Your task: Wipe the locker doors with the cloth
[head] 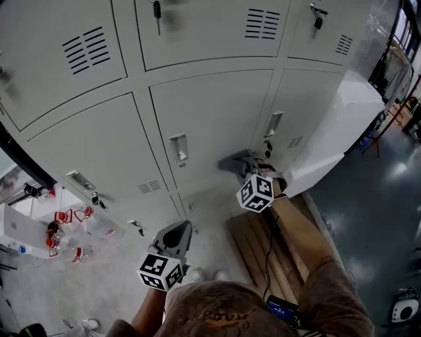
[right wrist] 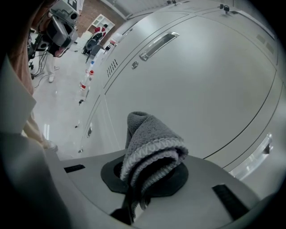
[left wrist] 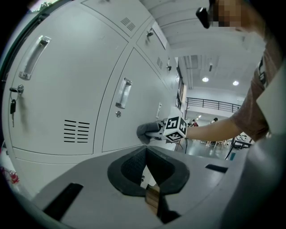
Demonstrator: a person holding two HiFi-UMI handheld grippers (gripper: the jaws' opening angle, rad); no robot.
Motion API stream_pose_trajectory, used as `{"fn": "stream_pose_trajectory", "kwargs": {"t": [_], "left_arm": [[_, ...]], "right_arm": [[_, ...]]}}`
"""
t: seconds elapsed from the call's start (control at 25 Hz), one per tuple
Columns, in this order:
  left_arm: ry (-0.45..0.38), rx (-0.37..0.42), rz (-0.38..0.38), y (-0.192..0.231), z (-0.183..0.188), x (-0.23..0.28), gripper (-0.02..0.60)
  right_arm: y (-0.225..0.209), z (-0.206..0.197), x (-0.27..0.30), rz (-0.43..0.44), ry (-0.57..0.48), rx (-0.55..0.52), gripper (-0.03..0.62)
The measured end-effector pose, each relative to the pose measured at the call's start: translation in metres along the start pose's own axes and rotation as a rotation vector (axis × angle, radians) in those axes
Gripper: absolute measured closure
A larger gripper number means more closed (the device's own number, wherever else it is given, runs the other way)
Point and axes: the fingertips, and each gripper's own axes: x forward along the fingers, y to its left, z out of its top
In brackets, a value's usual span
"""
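Note:
Pale grey locker doors fill the head view. My right gripper is shut on a folded grey cloth, which is held against the lower middle door close to its right edge. In the right gripper view the cloth bulges out of the jaws toward the door. My left gripper hangs lower, near the bottom lockers, shut with nothing in it. In the left gripper view the pads meet, and the cloth shows farther along the lockers.
Recessed handles and keys stick out of the doors. Bottles with red caps stand on the floor at left. A wooden pallet lies below the right gripper. A white wrapped block adjoins the lockers at right.

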Motion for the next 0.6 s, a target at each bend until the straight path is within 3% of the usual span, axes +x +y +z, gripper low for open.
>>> {"fn": "stream_pose_trajectory", "kwargs": {"t": [0.6], "left_arm": [[-0.014,-0.018,0.032,0.009,-0.002,-0.009,0.583]], "right_arm": [[0.043,-0.031,0.028,0.088,0.086,0.097,0.560]]}}
